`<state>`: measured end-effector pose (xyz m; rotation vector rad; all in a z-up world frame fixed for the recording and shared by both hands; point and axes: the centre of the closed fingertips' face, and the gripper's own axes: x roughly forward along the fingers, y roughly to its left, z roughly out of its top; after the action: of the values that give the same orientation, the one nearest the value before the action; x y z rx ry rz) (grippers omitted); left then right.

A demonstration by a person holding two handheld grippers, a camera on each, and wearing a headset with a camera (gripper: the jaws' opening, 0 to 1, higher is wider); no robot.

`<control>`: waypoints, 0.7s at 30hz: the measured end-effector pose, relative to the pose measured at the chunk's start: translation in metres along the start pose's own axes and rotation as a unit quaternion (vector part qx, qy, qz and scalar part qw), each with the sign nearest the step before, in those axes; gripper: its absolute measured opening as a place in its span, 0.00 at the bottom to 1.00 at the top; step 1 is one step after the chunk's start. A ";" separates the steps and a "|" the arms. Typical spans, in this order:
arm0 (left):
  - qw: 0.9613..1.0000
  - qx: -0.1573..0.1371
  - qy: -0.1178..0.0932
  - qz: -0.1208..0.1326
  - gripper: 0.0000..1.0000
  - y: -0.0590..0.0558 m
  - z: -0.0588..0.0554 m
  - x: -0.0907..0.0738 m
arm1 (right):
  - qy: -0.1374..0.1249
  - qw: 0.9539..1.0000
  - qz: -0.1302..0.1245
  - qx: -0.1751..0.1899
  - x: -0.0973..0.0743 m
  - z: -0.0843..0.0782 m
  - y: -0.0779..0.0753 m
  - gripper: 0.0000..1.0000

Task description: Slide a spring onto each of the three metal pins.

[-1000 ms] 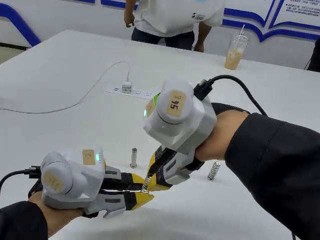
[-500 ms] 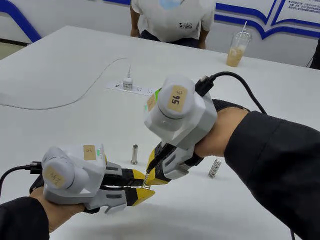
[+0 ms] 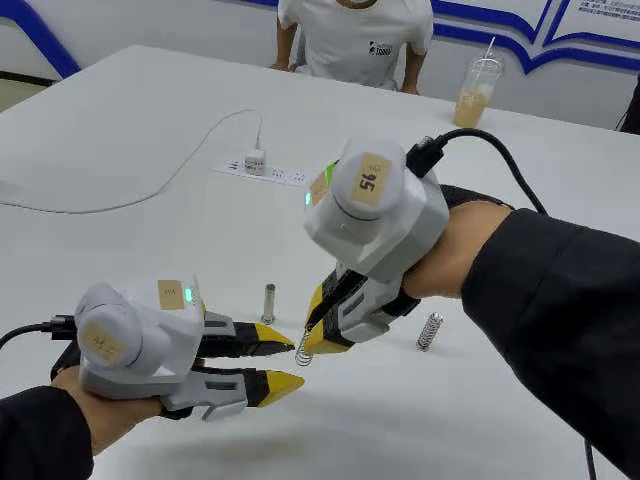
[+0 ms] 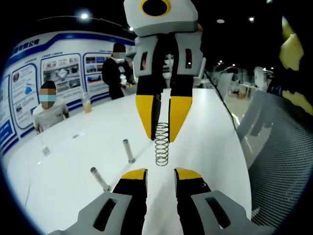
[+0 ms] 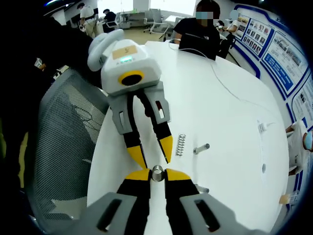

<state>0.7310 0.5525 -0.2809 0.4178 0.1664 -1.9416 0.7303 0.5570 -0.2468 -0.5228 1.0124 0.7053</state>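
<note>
Left gripper view: right gripper [image 4: 162, 133] clenched on upper coils of spring [image 4: 162, 149]. Spring hangs vertical, lower end free for threading onto pin. Jaws of left gripper [image 4: 161, 175] released, empty, just beside spring, near side. Upright, bare, left of spring: near pin [image 4: 99, 178], far pin [image 4: 128, 151]. Right lies spare spring [image 3: 429, 331].

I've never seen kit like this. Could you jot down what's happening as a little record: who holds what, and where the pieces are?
Right tongs: shut on a spring, which sticks out past the tips
Left tongs: open, holding nothing, facing that spring
Near pin: standing on the table, bare
Far pin: standing, bare
Spare spring: lying on the white table, apart from both tongs
</note>
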 end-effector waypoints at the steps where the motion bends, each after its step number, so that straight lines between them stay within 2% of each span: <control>1: 1.000 -0.002 0.000 0.004 0.23 0.002 -0.001 -0.001 | 0.000 1.000 -0.003 0.002 -0.002 -0.001 -0.002 0.12; 21: 0.998 -0.031 -0.005 0.050 0.34 0.024 -0.008 -0.022 | 0.014 0.998 -0.053 0.031 -0.038 -0.026 -0.046 0.12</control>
<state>0.7623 0.5648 -0.2785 0.3681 0.1949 -1.8349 0.7364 0.4981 -0.2210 -0.5305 1.0210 0.5716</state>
